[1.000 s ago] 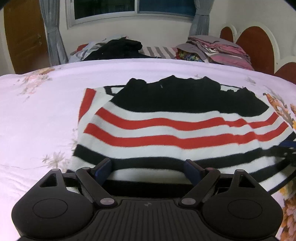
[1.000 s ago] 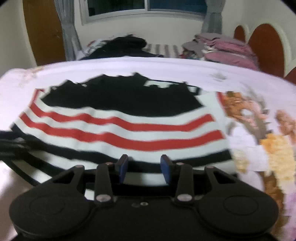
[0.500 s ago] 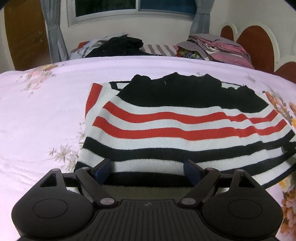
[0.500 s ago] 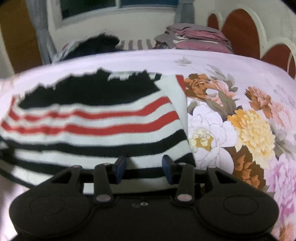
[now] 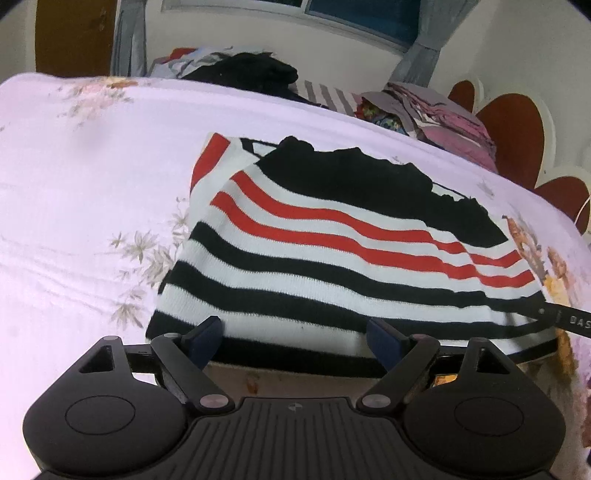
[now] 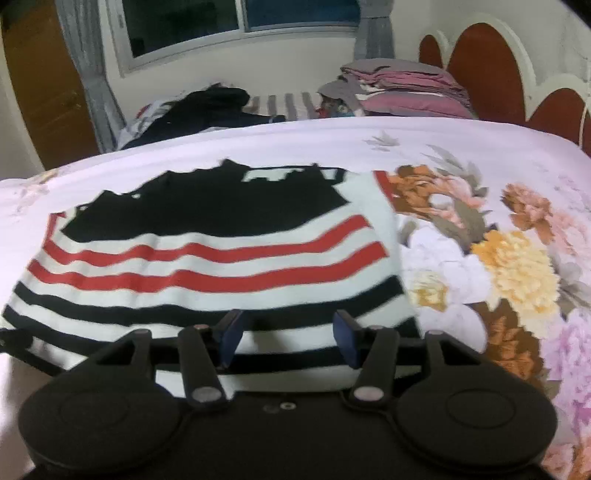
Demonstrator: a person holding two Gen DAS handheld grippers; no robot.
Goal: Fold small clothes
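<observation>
Striped sweater (image 5: 332, 258) lying flat on the floral bedspread (image 5: 74, 184), folded so that its black upper part lies toward the far side and its black-and-white hem bands toward the near side; two red stripes cross its middle; a folded-in sleeve with a red band shows at the far left edge in the left wrist view. Left gripper (image 5: 297, 341) held over the near hem of the sweater, jaws spread wide, nothing between the blue pads (image 5: 207, 338); whether the fingertips touch the cloth cannot be told. Right gripper (image 6: 290, 341) held over the near right corner of the same sweater (image 6: 207, 258), its jaws having just been opening and now standing partly apart; the hem shows in the gap beyond the pads (image 6: 231, 332), which do not press on it. A black part of the right gripper (image 5: 565, 319) enters the left wrist view at the right edge, lying across the sweater's near right corner. Bedspread (image 6: 498, 258) bears large flowers just right of the sweater. On the far side, well apart from the sweater: a loose heap of dark clothes (image 5: 243, 72) at left; a stack of folded pink and grey clothes (image 6: 402, 90) at right, near the red scalloped headboard (image 6: 484, 66); a window (image 6: 240, 22) with grey curtains behind.
</observation>
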